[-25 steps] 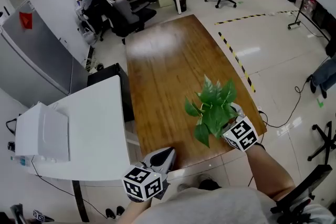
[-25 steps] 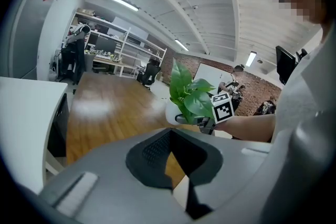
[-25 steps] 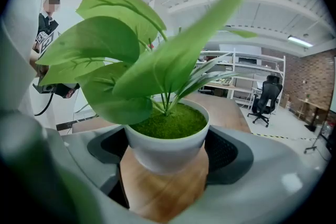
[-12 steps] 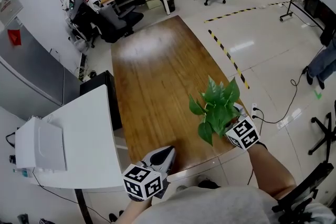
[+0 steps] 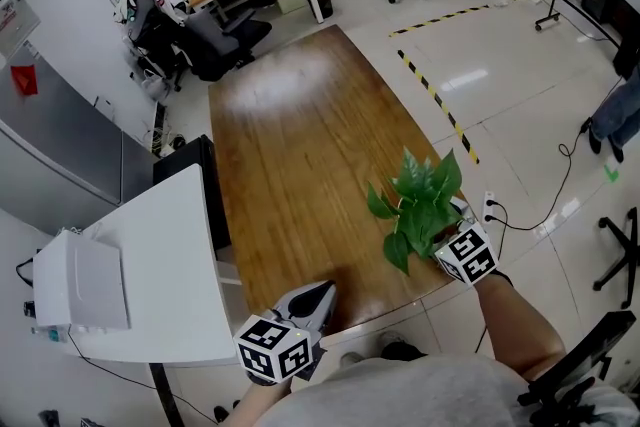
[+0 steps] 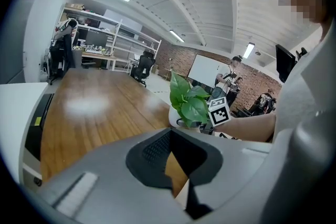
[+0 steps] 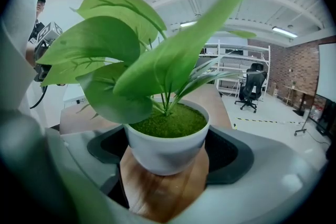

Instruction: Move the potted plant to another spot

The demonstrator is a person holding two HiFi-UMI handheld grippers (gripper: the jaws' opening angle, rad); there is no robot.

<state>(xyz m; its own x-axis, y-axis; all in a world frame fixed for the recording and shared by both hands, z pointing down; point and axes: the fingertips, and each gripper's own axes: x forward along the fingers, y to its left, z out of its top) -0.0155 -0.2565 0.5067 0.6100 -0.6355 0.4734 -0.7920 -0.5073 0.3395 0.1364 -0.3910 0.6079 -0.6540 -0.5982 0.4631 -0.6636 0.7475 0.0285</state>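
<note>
Head view gives you the wooden counter (image 5: 300, 135) as the biggest thing. It is a long plank top running away from you, bare over nearly all its length, with a pale glare patch toward the far end. Its right long edge drops to open pale floor (image 5: 520, 115), where a black-and-yellow tape line (image 5: 437, 100) runs close alongside. That side has the most free room.

On your left a white counter (image 5: 170, 255) stands beside the wooden one's near left edge. A black cabinet (image 5: 190, 180) sits just beyond it, and a white box (image 5: 80, 275) lies near its outer end. Office chairs (image 5: 215, 35) crowd the floor off the far left corner.

The potted plant (image 5: 420, 205) is near the wooden counter's near right corner, right at the right edge. All the clear wood lies ahead of it and to its left.

Your right gripper (image 7: 166, 162) has its jaws spread wide and pinching the plant's white pot from both sides, dark pads against the pot wall. Wood shows beneath the pot, but you cannot tell whether the base rests on it or hangs just above.

Your left gripper (image 5: 315, 298) sits at the counter's near edge, well apart from the plant. Its jaws are drawn together with nothing held, and only a sliver of wood shows past them.
</note>
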